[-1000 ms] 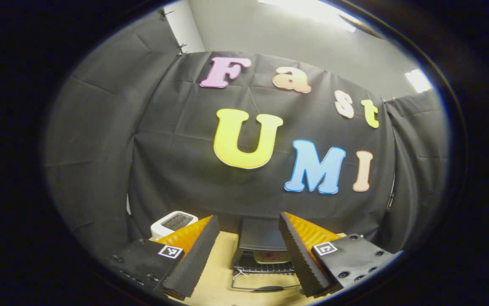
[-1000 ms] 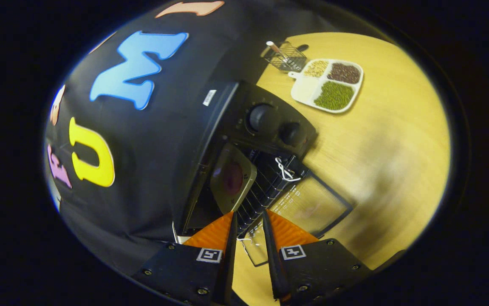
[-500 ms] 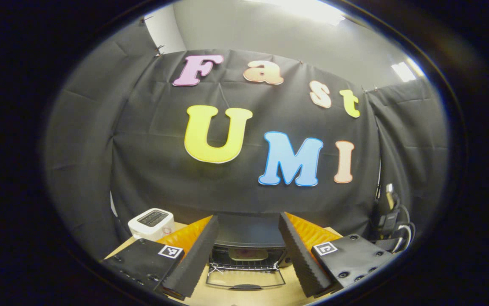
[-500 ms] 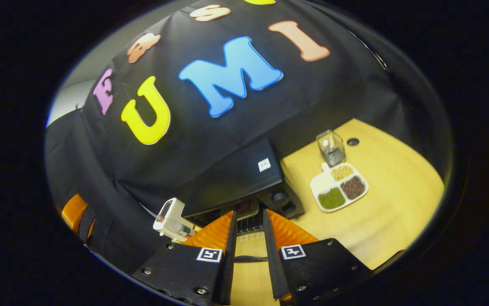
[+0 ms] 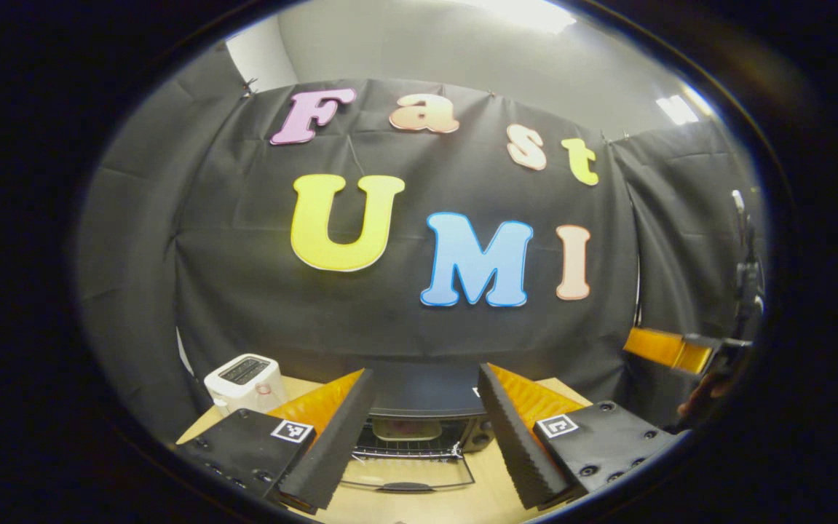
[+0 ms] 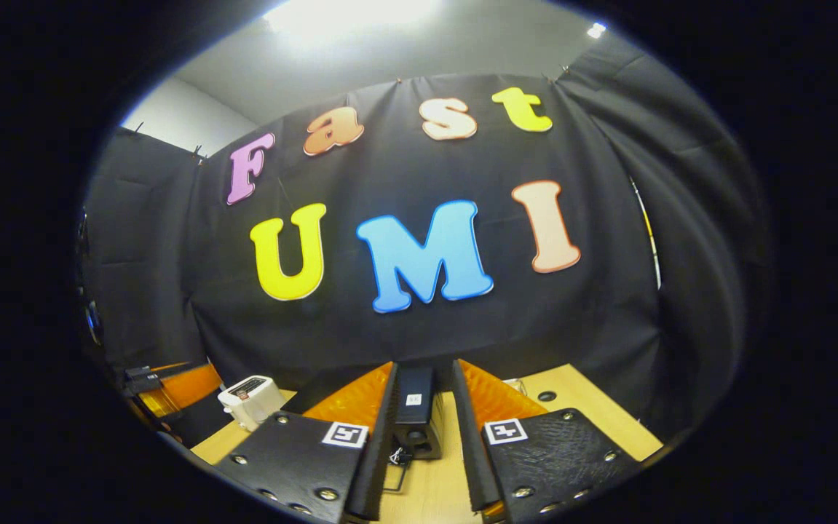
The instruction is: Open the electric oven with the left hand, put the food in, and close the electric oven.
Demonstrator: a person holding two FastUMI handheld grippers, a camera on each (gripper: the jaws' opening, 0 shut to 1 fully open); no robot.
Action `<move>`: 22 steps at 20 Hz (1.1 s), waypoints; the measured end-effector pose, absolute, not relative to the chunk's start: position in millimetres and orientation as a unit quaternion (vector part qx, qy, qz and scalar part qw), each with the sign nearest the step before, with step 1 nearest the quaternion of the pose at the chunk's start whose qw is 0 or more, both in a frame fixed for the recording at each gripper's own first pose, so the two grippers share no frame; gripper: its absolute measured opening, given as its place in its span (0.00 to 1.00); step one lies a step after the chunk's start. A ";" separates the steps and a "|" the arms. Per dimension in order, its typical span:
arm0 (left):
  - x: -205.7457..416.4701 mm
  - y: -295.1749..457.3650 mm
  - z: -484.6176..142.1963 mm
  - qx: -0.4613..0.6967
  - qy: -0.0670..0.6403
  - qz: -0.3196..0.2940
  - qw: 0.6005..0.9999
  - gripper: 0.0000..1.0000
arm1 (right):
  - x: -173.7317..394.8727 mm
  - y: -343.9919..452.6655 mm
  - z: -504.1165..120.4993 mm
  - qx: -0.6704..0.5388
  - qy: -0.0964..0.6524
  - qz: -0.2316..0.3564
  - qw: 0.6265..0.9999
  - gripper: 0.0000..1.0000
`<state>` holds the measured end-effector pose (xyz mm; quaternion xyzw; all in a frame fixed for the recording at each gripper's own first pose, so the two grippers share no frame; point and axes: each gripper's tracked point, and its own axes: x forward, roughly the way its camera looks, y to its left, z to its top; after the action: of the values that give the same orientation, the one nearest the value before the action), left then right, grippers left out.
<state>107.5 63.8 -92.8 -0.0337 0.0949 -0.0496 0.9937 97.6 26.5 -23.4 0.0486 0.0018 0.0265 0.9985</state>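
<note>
The electric oven (image 5: 419, 429) stands open, food (image 5: 397, 429) inside; the left hand-held gripper (image 5: 419, 437) gapes empty, facing its dropped door (image 5: 408, 477) for closing. The right hand-held gripper (image 6: 422, 444), narrowly parted, holds nothing.

Black electric oven (image 5: 419, 415) on table, door (image 5: 408, 473) down, food (image 5: 397, 429) inside
</note>
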 end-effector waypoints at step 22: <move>71.3 33.4 -433.4 -0.023 0.557 -0.061 0.828 0.96 | 104.2 -39.7 -64.3 0.059 0.053 -0.006 0.997 0.79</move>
<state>71.3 33.4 -433.4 -0.0230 0.5574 -0.0614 0.8277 104.2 -39.7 -64.3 0.0588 0.0526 -0.0058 0.9969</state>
